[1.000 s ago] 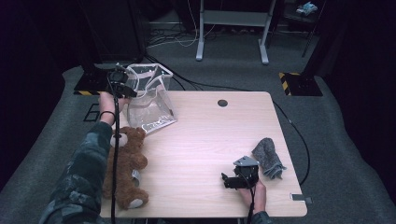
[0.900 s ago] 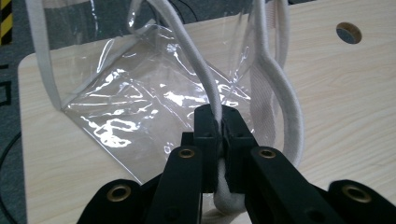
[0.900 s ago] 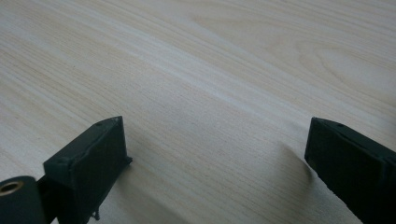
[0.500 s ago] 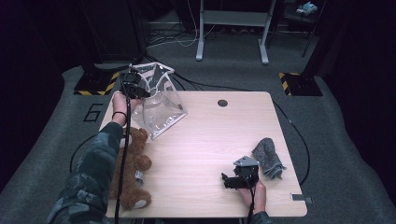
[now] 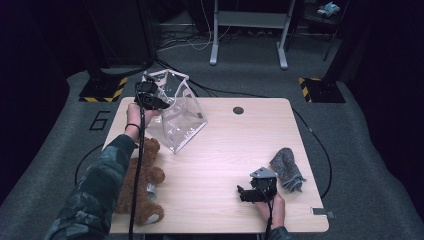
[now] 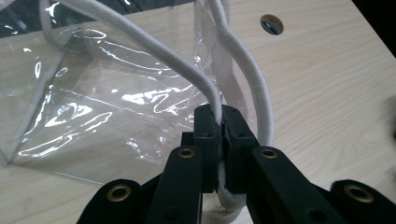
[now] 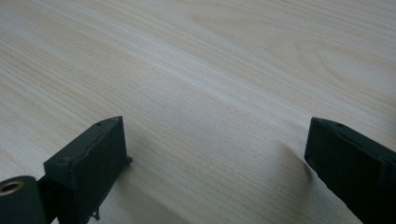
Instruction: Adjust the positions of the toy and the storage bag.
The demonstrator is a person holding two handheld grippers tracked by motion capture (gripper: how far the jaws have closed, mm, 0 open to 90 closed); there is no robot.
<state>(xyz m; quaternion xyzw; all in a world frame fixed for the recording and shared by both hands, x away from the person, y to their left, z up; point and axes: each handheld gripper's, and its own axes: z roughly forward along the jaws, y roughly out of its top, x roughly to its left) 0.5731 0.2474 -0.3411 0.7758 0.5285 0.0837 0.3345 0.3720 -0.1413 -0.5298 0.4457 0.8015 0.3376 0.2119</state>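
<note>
- Clear plastic makes up the bag (image 5: 177, 120), which stands tilted at the far left of the worktop (image 5: 225, 150), its mouth lifted and its base resting on the wood.
- White cord handles (image 6: 187, 65) run along the bag's rim; the left gripper (image 5: 150, 100) has its fingers (image 6: 208, 135) pinched shut on one of them, cord squeezed between the pads in the left gripper view.
- Gripping the handle rather than the slick film looks sensible: cord gives the pads something firm, while the film would likely slip or crumple.
- Held up by that one handle, the bag hangs open toward the person, which I judge is meant to keep its mouth ready for loading.
- Just beside the bag, nearer the person, a brown teddy (image 5: 142, 185) lies on its back under the left forearm, close enough to be the likely thing to go in.
- Well apart, at the near right, the right gripper (image 5: 257, 190) rests low over the wood, its fingers (image 7: 93, 154) spread wide with nothing between them, apparently waiting free for a pick.
- Just right of that gripper lies a grey cloth (image 5: 287, 167), crumpled and untouched, within easy reach.
- A round cable hole (image 5: 238, 110) sits in the worktop's far middle, clear of all this.
</note>
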